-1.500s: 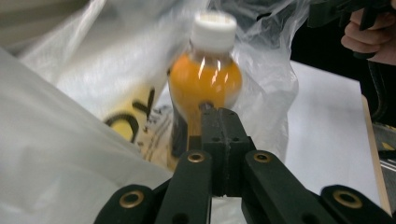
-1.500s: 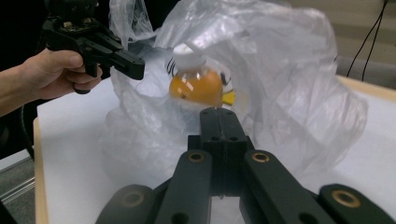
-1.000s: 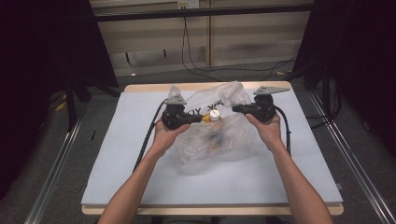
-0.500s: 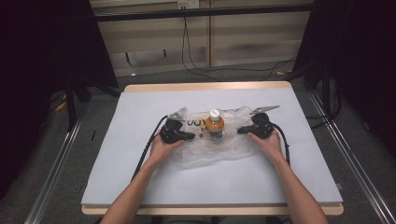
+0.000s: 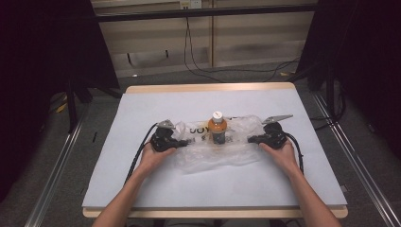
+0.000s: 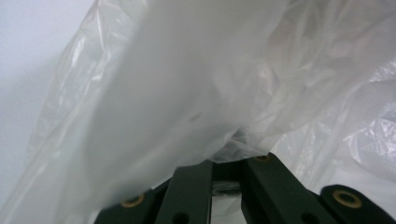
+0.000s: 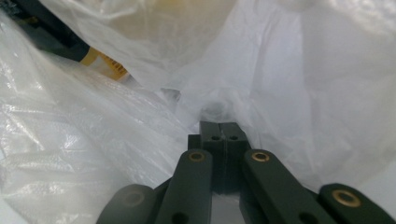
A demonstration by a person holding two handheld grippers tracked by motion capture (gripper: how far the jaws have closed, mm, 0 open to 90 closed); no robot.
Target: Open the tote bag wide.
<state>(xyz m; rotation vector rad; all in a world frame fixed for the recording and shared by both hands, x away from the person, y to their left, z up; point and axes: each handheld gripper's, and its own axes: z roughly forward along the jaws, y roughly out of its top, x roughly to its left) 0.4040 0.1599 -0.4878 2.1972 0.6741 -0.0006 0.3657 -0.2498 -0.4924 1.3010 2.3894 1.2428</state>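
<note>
We see the left claw (image 5: 176, 142) pinching the left edge of a clear plastic bag (image 5: 213, 153), and the right claw (image 5: 252, 139) pressed together on its right edge. The bag lies spread low on the desk (image 5: 142, 189) between them. Inside stands an orange bottle (image 5: 217, 128) with a white cap, upright at the bag's middle.
</note>
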